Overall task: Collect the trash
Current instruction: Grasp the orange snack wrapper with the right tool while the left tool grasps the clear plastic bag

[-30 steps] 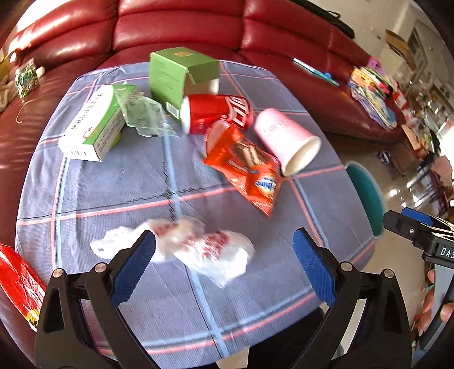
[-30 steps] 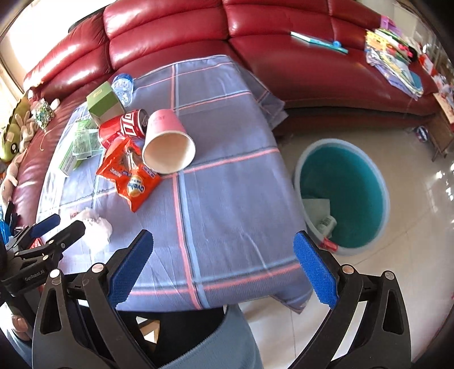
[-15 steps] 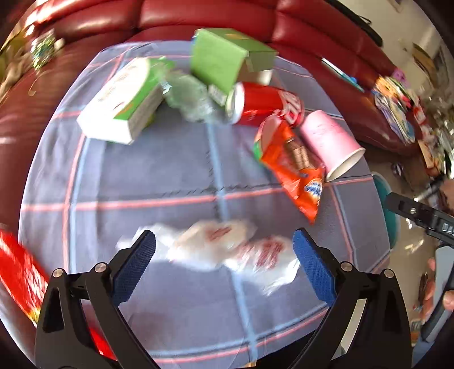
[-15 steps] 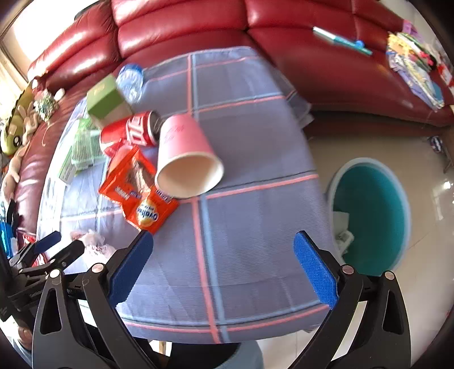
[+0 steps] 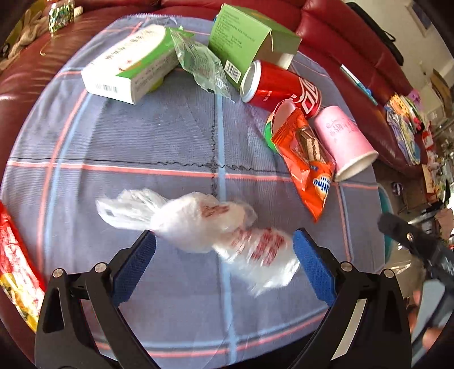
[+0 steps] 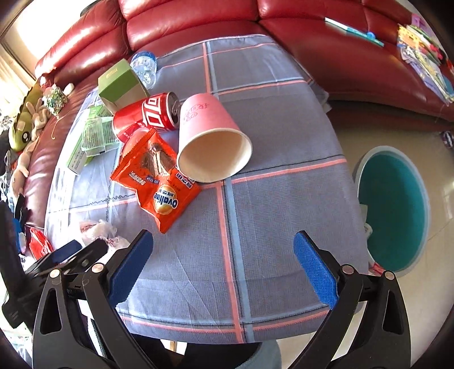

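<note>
A crumpled white plastic bag [image 5: 215, 230] with red print lies on the blue checked tablecloth [image 5: 142, 136], right in front of my left gripper [image 5: 224, 266], which is open with the bag partly between its blue pads. Further back lie an orange Ovaltine wrapper [image 5: 306, 167], a pink paper cup [image 5: 343, 142] on its side, a red cola can [image 5: 281, 88], two green boxes and a clear wrapper [image 5: 201, 65]. My right gripper [image 6: 224, 269] is open over the table's near edge, empty, with the pink paper cup [image 6: 210, 136] and orange wrapper [image 6: 156, 176] ahead. The teal trash bin [image 6: 394, 207] stands on the floor at right.
A red leather sofa [image 6: 227, 25] wraps around the table's far side, with papers at its right end and plush toys [image 6: 25, 119] at left. A water bottle [image 6: 144, 68] lies behind the green box [image 6: 122, 82]. A red and yellow packet [image 5: 14, 269] sits at the table's left edge.
My left gripper has moved forward and down until the white bag lies between its pads. My right gripper has swung left toward the cup, leaving the bin further right.
</note>
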`<action>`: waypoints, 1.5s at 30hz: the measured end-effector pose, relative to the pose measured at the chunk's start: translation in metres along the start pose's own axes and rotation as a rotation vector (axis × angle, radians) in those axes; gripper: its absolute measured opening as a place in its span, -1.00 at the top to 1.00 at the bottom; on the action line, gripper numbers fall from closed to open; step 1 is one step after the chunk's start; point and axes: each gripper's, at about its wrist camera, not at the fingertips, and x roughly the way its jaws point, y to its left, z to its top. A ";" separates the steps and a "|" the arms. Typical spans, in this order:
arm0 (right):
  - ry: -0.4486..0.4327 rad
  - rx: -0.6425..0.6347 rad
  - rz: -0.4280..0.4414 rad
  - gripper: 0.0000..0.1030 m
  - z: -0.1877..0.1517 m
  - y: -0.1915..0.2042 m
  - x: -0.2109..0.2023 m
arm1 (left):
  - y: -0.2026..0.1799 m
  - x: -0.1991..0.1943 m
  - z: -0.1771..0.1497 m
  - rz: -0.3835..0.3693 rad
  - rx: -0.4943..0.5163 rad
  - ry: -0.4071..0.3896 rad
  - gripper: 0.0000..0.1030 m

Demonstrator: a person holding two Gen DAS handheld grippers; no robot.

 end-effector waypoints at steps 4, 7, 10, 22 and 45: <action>-0.001 0.003 -0.007 -0.92 0.002 -0.002 -0.002 | -0.008 0.008 0.004 0.073 0.069 -0.023 -0.47; 0.006 0.008 -0.001 -0.92 0.002 0.000 0.002 | -0.003 0.006 0.005 0.078 0.110 -0.031 -0.34; 0.022 -0.006 0.016 -0.92 0.002 0.011 0.009 | 0.012 0.002 0.008 0.076 0.128 -0.026 -0.34; 0.035 0.026 0.031 -0.92 0.016 0.051 0.050 | 0.057 -0.011 0.013 0.004 0.175 -0.054 0.19; -0.017 -0.061 -0.004 0.37 0.013 0.079 0.055 | 0.046 -0.011 0.009 0.055 0.227 -0.096 0.26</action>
